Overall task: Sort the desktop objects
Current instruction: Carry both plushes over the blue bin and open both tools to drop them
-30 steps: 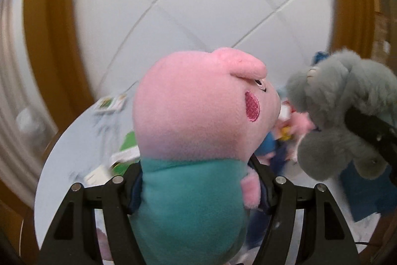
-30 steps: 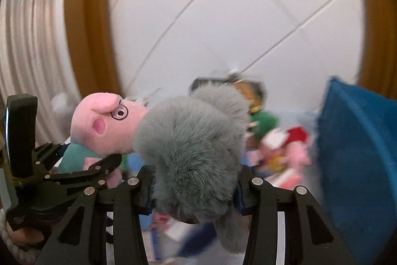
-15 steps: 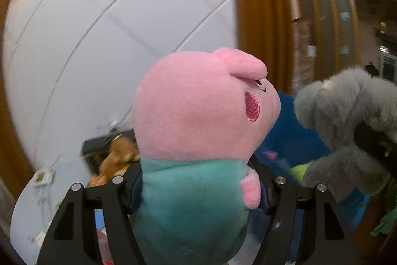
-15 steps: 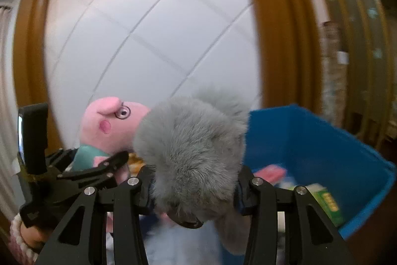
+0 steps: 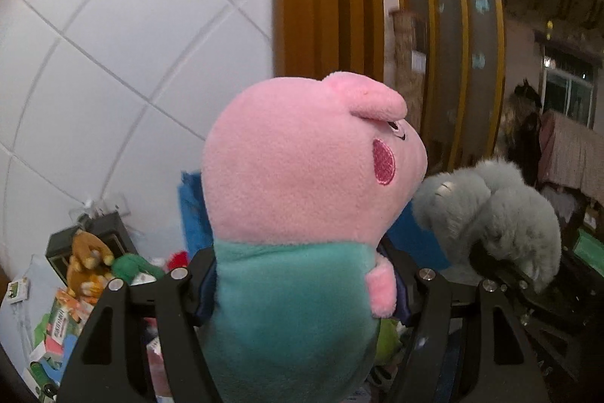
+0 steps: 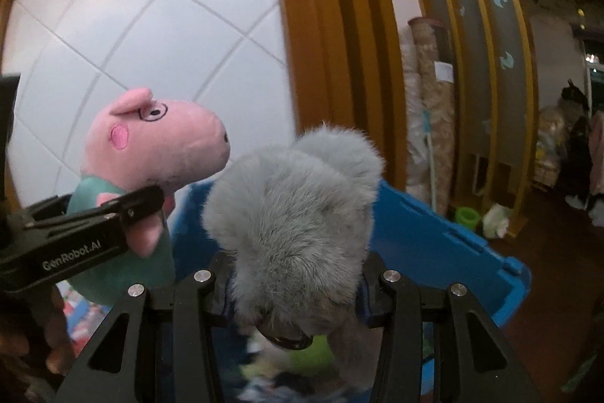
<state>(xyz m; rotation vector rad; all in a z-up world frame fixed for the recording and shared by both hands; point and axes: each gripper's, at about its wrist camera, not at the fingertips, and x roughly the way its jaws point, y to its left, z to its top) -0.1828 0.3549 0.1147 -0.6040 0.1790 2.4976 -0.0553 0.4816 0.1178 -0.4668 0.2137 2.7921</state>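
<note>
A pink pig plush [image 5: 302, 184] in a teal shirt fills the middle of the left wrist view, and my left gripper [image 5: 302, 289] is shut on its body. To its right hangs a fluffy grey plush [image 5: 490, 214]. In the right wrist view that grey plush [image 6: 298, 218] is squeezed between the pads of my right gripper [image 6: 298, 293]. The pig plush [image 6: 151, 153] and the left gripper [image 6: 90, 233] show at the left there, held up in the air. Below and behind both toys stands a blue plastic bin [image 6: 434, 237].
At the lower left lie a brown plush [image 5: 88, 263], a green plush [image 5: 128, 267], small boxes [image 5: 60, 320] and a dark box [image 5: 102, 233]. A white tiled wall [image 5: 113, 44] and wooden door frame [image 5: 324, 6] stand behind. Green items [image 6: 468, 216] sit on the dark floor.
Both grippers have swung to the right with their plush toys, away from the white table. The blue bin and the wooden frame have come into view.
</note>
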